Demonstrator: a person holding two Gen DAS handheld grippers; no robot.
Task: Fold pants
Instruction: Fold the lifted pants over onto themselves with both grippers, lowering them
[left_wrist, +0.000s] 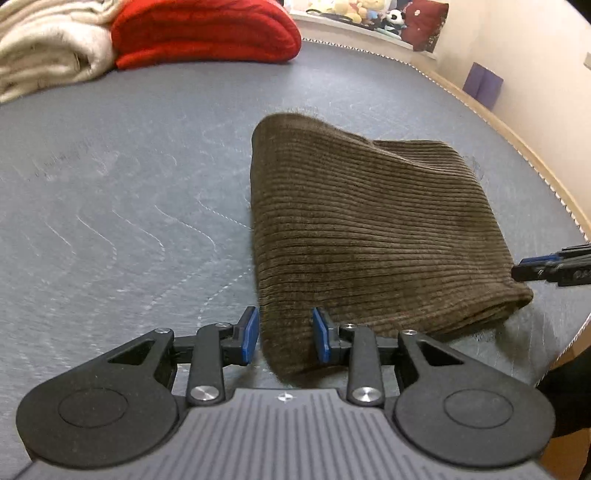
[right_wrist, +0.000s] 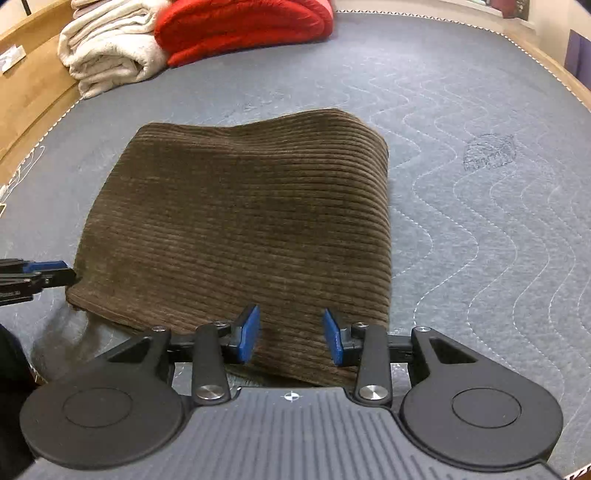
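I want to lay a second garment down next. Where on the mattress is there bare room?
Bare quilted mattress lies right of the brown pants, out to the wooden edge. In the left view a wide bare stretch runs left of the pants, up to the red blanket and cream blanket. That far corner, and the near edge by both tools, is crowded.

We see a grey quilted mattress (right_wrist: 480, 221) with wavy stitching carrying everything. The folded brown corduroy pants (right_wrist: 240, 221) lie on its middle, and at the far end a cream blanket (right_wrist: 110, 55) and a red blanket (right_wrist: 240, 26) sit touching.
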